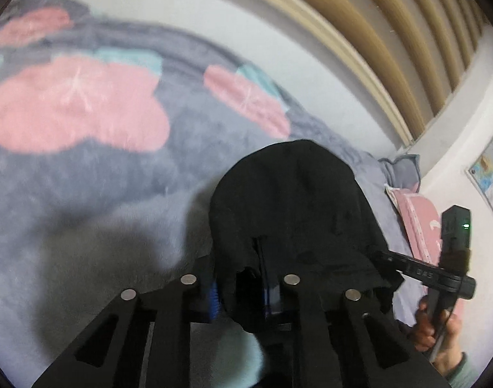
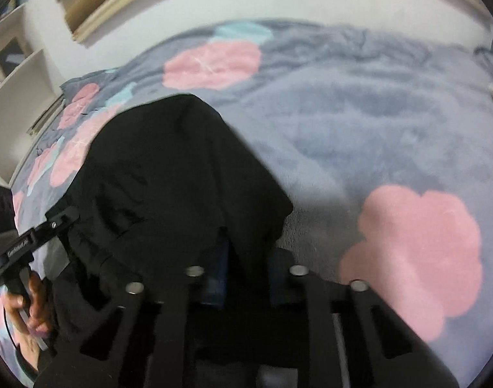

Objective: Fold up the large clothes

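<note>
Bed w/ fuzzy grey blanket, pink & teal flower print, spread beyond the fingers; black garment bunched on it by the fingertips; pink pillow right of the left fingers.

A grey blanket with pink flowers lies beside a pink pillow.

the black garment is matt woven cloth, soft and creased, without sheen. the blanket under it is fluffy fleece, grey with pink and teal patches, its pile fuzzy and dull. the left gripper looks like matt black plastic with small, smooth metal discs that shine; the right gripper has the same finish. the pink pillow is smooth cloth with a stitched trim. the wall looks smoothly painted and matt, the slats like satin wood.
</note>
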A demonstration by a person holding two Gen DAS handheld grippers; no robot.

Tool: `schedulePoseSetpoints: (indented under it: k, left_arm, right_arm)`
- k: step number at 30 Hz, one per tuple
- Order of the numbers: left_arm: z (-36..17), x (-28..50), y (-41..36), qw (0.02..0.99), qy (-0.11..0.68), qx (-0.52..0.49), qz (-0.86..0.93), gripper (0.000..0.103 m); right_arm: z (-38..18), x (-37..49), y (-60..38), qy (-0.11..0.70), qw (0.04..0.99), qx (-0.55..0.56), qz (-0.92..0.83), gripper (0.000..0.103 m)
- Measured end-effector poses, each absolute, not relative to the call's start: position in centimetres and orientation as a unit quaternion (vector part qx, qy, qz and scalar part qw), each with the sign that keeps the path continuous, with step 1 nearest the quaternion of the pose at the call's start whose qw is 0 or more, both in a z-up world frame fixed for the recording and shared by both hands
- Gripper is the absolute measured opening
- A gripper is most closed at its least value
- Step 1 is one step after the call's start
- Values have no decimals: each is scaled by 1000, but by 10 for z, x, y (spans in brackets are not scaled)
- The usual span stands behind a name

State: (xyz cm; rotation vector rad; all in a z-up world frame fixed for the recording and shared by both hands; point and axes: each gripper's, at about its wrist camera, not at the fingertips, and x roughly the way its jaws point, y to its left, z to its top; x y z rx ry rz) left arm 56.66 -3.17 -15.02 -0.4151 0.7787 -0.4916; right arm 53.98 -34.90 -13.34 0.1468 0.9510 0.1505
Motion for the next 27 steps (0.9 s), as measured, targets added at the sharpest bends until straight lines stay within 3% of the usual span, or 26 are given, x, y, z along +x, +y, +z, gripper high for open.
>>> schedulePoseSetpoints:
  k: [8,14,21,27]
  left_arm:
    - [-50,477,-19,908,243,-177,-292,17]
    - [-3,361,-12,917,226,-74,-320,18]
    - [-31,244,16,901,281,6,-330,23]
    - [-32,219,50,901,306,-21,-306,23]
  right_arm:
    - [-27,419,-323,351,933,10,73,15]
    - [20,311,-310,295,953,-12,70,15]
    - [14,209,-291,263,959,-91,49,14]
    - [-33,175,-302,356,931,-64,55,15]
